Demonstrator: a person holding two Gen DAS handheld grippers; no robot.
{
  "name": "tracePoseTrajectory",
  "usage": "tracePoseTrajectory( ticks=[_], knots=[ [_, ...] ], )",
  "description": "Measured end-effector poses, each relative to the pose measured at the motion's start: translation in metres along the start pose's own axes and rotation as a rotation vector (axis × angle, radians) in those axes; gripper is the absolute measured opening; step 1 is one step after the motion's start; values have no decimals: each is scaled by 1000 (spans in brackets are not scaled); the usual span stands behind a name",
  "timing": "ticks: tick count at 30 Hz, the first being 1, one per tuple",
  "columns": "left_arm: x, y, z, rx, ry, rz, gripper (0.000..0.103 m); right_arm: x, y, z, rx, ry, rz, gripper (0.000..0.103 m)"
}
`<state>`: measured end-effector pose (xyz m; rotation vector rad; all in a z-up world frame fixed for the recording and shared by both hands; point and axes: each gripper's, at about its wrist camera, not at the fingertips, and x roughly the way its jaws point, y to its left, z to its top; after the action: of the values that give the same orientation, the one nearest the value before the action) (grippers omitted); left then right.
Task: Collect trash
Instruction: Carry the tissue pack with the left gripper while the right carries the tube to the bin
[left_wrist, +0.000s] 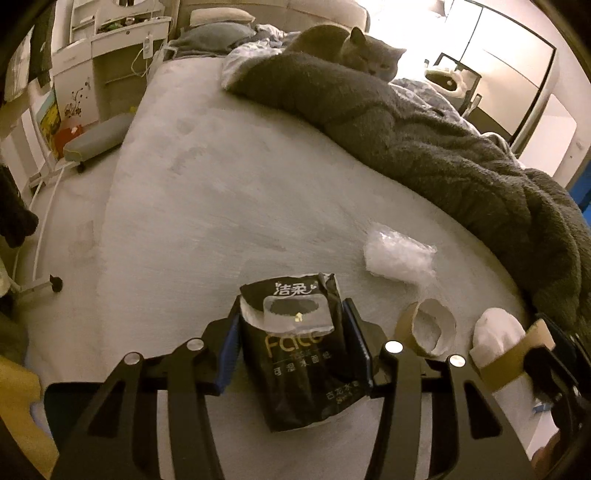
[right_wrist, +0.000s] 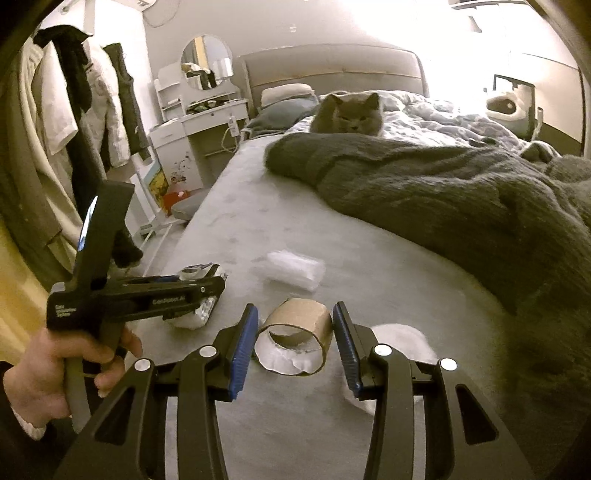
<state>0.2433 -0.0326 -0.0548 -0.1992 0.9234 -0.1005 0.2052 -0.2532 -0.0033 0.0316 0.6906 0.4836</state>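
My left gripper (left_wrist: 291, 332) is shut on a black tissue pack (left_wrist: 295, 354), with a blue pad against each side of it. From the right wrist view, the left gripper (right_wrist: 218, 288) is side-on at the left. My right gripper (right_wrist: 293, 332) is shut on a short cardboard tube (right_wrist: 295, 339) with torn white paper inside. That tube appears as a brown band (left_wrist: 517, 363) at the right edge of the left wrist view. A second torn cardboard ring (left_wrist: 424, 328), a crumpled clear wrapper (left_wrist: 399, 258) (right_wrist: 295, 273) and a white lump (left_wrist: 495, 332) (right_wrist: 399, 332) lie on the bed sheet (left_wrist: 221, 203).
A grey cat (left_wrist: 369, 48) (right_wrist: 347, 114) sits behind a rumpled grey blanket (left_wrist: 424, 140) on the right half of the bed. A white dressing table (right_wrist: 199, 125) and hanging clothes (right_wrist: 74, 110) stand to the left. A person's hand (right_wrist: 74, 369) grips the left gripper's handle.
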Motion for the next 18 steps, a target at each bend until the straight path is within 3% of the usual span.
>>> tracePoseTrajectory(
  ticks=[18],
  knots=[
    [-42,44,-29,104,6,-79,54,46,49,2,-12,93,67,43]
  ],
)
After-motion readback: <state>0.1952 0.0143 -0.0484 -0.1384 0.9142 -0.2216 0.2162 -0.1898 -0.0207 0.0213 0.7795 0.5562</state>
